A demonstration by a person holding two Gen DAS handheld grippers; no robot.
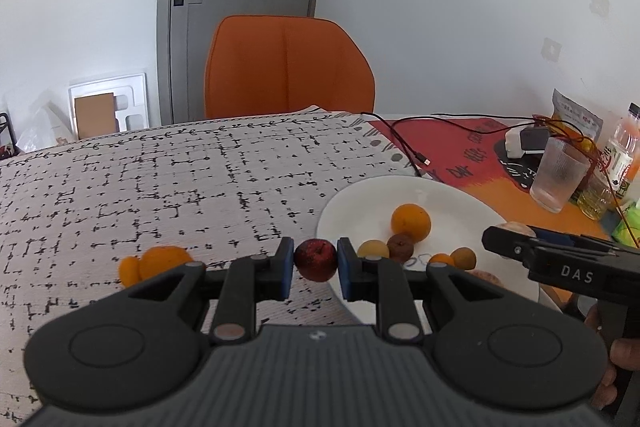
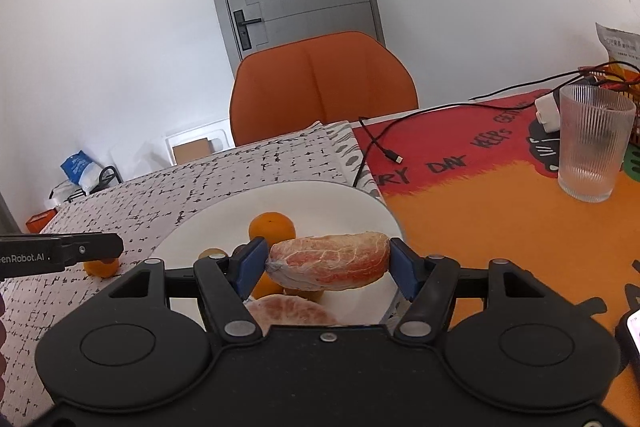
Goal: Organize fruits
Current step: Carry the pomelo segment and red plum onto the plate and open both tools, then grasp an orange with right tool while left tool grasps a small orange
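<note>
My left gripper (image 1: 315,261) is shut on a small dark red fruit (image 1: 315,259), held above the patterned cloth just left of the white plate (image 1: 360,203). On the plate lie an orange (image 1: 411,221), a yellow fruit (image 1: 373,250), a brown fruit (image 1: 401,247) and other small fruits. Two orange pieces (image 1: 160,263) lie on the cloth to the left. My right gripper (image 2: 328,265) is shut on a peeled pink citrus segment (image 2: 330,261) over the plate (image 2: 344,203). Another peeled segment (image 2: 290,311) lies below it, with an orange (image 2: 272,225) behind.
A ribbed glass (image 2: 592,143), a black cable (image 2: 376,143), a white charger (image 2: 547,113) and a snack bag (image 1: 576,117) sit on the red and orange mat at the right. A bottle (image 1: 624,147) stands at the far right. An orange chair (image 1: 288,67) stands behind the table.
</note>
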